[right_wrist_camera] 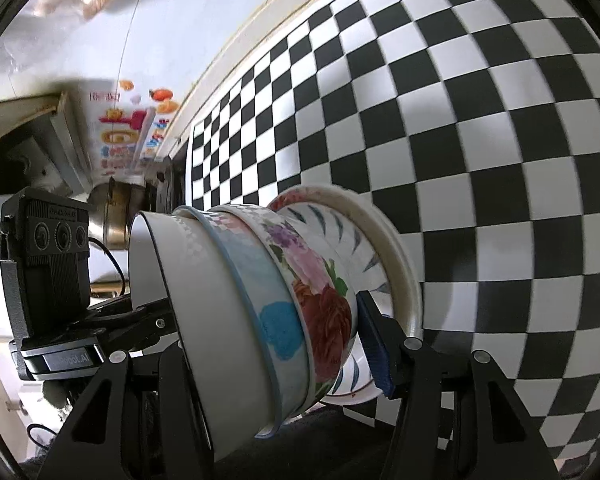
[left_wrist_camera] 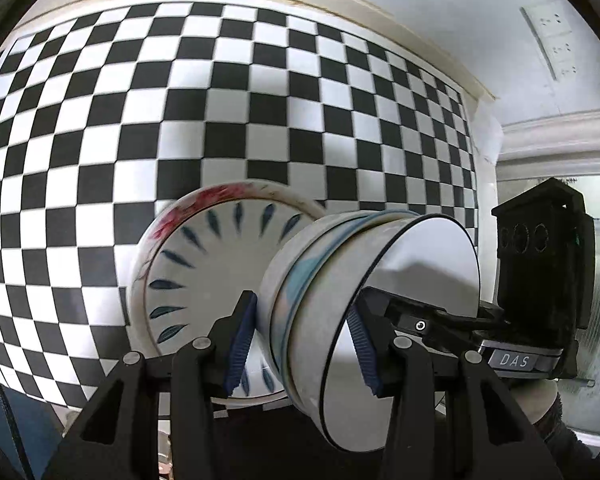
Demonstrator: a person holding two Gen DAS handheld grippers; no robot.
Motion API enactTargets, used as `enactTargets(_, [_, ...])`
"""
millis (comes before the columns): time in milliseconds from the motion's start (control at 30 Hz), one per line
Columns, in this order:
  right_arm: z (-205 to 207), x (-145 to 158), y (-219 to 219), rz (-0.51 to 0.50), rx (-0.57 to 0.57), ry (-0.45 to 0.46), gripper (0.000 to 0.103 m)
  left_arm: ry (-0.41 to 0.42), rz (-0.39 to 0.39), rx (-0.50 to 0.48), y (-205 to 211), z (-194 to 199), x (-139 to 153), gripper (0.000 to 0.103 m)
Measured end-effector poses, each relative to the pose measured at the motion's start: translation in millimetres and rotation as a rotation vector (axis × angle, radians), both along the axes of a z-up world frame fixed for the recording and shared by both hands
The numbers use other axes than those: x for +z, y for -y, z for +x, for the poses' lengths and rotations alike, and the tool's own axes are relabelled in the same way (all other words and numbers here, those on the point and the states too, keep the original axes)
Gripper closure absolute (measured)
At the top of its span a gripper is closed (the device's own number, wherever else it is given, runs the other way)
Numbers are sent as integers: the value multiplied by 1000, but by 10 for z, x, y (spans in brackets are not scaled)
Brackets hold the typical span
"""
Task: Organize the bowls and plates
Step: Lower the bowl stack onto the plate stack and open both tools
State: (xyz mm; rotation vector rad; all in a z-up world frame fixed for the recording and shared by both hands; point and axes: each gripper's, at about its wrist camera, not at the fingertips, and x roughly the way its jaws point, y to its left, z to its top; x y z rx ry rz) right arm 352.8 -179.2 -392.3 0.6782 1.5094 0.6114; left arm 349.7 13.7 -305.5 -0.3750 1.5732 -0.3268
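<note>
A stack of nested bowls (left_wrist_camera: 324, 280) sits on stacked plates (left_wrist_camera: 204, 272) with blue leaf marks and a red-flowered rim. The top bowl is white with a black rim (left_wrist_camera: 416, 288). My left gripper (left_wrist_camera: 304, 344) is shut on the bowl stack, one blue pad under it and one inside the top bowl. In the right wrist view the bowls (right_wrist_camera: 284, 308) show blue and floral sides above the plates (right_wrist_camera: 384, 256). My right gripper (right_wrist_camera: 284, 356) grips the same stack from the opposite side; its left finger is hidden inside the bowl.
A black-and-white checkered cloth (left_wrist_camera: 220, 100) covers the table. A white wall with a socket strip (left_wrist_camera: 552, 40) lies beyond its edge. A metal pot (right_wrist_camera: 116, 212) and a colourful printed box (right_wrist_camera: 128, 128) stand past the table's end. Each view shows the other gripper's body (left_wrist_camera: 540, 268).
</note>
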Motion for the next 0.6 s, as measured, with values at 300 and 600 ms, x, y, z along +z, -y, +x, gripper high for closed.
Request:
enactTargets(300, [27, -201, -274, -24, 64, -29, 45, -42, 0, 46, -162, -119, -203, 61])
enactTargets(600, [41, -333, -378, -51, 91, -43, 45, -73, -7, 71, -201, -186, -365, 61])
